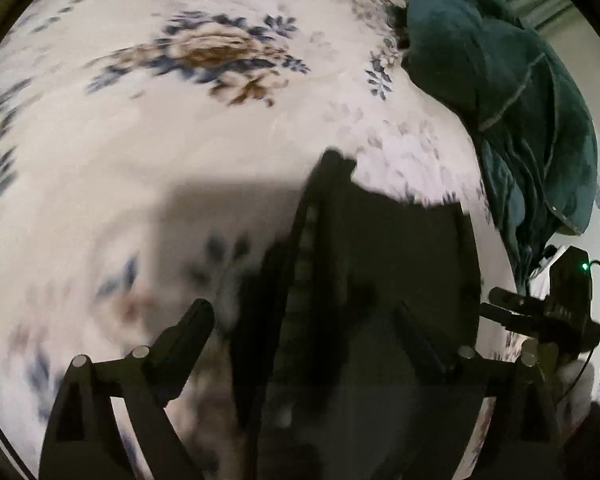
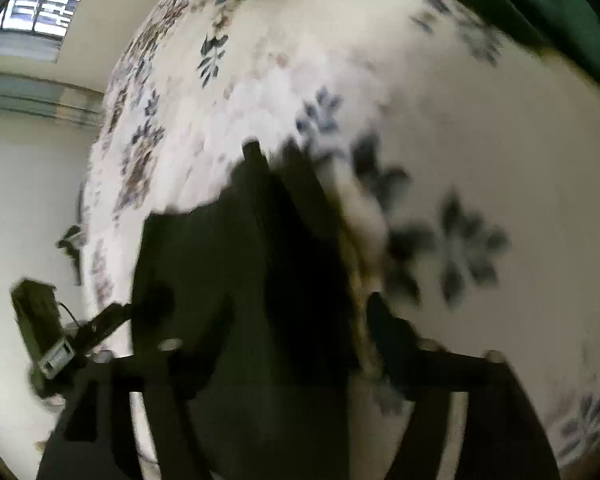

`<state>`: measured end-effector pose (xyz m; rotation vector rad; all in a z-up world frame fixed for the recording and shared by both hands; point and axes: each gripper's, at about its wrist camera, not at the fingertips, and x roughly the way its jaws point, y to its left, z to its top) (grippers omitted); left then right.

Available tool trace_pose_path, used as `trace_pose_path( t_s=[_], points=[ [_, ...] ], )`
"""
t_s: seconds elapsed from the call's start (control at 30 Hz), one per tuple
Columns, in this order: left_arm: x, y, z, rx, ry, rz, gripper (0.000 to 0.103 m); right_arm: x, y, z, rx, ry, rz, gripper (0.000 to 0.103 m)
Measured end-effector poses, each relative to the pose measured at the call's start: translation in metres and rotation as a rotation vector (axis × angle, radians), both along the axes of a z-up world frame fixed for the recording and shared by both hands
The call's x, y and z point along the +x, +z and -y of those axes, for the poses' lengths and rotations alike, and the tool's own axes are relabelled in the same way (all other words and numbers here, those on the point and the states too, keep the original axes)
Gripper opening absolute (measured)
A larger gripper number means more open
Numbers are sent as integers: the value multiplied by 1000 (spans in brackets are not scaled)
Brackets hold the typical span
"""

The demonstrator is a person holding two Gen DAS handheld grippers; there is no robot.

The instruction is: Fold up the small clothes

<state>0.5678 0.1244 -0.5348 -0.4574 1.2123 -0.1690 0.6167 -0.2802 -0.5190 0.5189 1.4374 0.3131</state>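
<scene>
Left gripper (image 1: 304, 332) first: its fingers stand apart on either side of a black garment (image 1: 380, 280), and I cannot tell from this blurred view whether they pinch any cloth or only straddle it. My read is that the black garment lies across the floral bedspread (image 1: 180, 140) near the bed's near edge, its ribbed band running up between the fingers, so I judge this to be the piece I am folding. Further right, toward the bed's far right corner, a dark green garment (image 1: 500, 100) sits heaped, well apart from the black one; I take it as waiting its turn or already set aside, though I cannot say which. At the right edge of that view the right gripper (image 1: 512, 308) comes in low beside the black cloth. From its own camera, the right gripper (image 2: 288, 320) also has its fingers spread around the black garment (image 2: 240, 280), with the bedspread (image 2: 460, 120) beyond; blur hides whether it holds anything. Both tools sit at one end of the piece, which I judge suits lifting that end over for a fold.
</scene>
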Motion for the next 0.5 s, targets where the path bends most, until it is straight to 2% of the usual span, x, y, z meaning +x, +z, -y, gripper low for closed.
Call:
trace_pose_path(
  t_s=[0.1, 0.2, 0.23, 0.33, 0.4, 0.43, 0.5],
  points=[
    [-60, 5, -3, 4, 96, -36, 92, -24, 1, 10, -20, 42, -49, 98],
    [-108, -1, 4, 43, 184, -91, 92, -39, 1, 14, -39, 62, -60, 99],
    [-129, -8, 9, 52, 221, -137, 92, -42, 0, 15, -44, 62, -56, 99],
    [-163, -37, 23, -89, 304, -211, 92, -41, -8, 17, -5, 53, -64, 100],
    [-164, -63, 38, -187, 326, -246, 92, -32, -19, 13, 48, 49, -83, 100],
    [-160, -74, 44, -214, 332, -247, 92, -25, -25, 9, 67, 53, -89, 100],
    [-146, -87, 52, -206, 353, -226, 92, -11, -38, 0, 87, 66, -106, 100]
  ],
)
